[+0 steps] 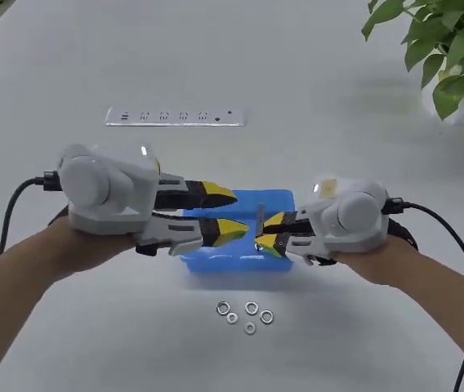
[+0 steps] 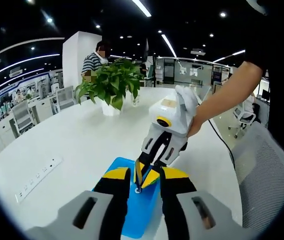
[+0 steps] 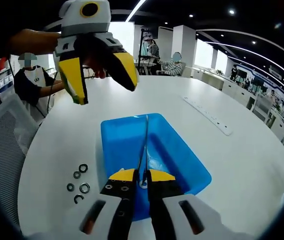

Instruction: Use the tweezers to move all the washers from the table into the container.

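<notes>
Your right gripper (image 1: 263, 233) pinches the tweezers (image 3: 144, 145) over the container (image 3: 182, 150); your left gripper (image 1: 238, 212) gapes empty. Washers (image 1: 252, 309) lie nearside; power strip (image 1: 175, 117), plant (image 1: 444, 41) beyond.

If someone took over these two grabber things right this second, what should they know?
Left gripper: open, empty, by the blue container.
Right gripper: shut on the tweezers, which point out over the blue container.
Five washers lie clustered on the table, on the person's side of the blue container.
Done: tweezers in hand.
Left: pick up all five washers and drop them in.
</notes>
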The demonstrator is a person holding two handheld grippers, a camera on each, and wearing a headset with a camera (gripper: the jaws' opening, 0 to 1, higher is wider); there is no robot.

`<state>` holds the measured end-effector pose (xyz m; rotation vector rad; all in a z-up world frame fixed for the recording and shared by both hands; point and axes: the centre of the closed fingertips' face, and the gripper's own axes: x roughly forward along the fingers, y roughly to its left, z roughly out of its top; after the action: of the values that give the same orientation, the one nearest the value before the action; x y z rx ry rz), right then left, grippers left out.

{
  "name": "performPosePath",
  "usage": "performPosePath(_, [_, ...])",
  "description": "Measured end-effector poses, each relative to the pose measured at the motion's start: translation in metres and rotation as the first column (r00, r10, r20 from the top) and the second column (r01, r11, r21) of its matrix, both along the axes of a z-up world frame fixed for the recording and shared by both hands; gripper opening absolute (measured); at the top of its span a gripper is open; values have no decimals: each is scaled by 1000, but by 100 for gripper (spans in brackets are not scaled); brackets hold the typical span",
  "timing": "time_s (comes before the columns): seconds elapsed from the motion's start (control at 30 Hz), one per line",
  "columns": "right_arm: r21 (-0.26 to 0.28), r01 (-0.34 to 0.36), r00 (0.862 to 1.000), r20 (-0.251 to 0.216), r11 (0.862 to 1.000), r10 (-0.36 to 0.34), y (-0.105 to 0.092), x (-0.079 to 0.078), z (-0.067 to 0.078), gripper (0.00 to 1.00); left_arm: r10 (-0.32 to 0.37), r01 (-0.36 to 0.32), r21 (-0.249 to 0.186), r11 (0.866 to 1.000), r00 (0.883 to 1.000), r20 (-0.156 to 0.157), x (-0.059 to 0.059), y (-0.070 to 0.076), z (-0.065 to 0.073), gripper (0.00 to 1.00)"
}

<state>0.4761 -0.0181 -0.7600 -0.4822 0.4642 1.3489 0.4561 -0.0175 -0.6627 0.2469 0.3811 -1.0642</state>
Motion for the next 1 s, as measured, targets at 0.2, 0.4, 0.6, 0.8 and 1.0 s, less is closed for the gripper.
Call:
performPosePath(0.2, [-6, -8, 1000, 5, 1000, 8, -1, 0, 0, 9, -41, 41, 24, 999, 999, 7, 8, -9, -4, 23])
performPosePath(0.4, [-17, -28, 1000, 12, 999, 28, -1, 0, -1, 9, -102, 101, 56, 993, 995, 1, 13, -15, -7, 19])
performPosePath(0.6, [-12, -26, 1000, 8, 1000, 26, 0, 0, -1, 9, -157, 157, 92, 983, 988, -5, 16, -18, -12, 15])
performPosePath(0.8, [-13, -44, 999, 13, 999, 44, 0, -1, -1, 9, -202, 202, 118, 972, 979, -16, 16, -23, -15, 12])
performPosePath(1.0, [-14, -69, 997, 13, 997, 70, -1, -3, -1, 10, -221, 222, 131, 966, 975, -24, 16, -22, -18, 7])
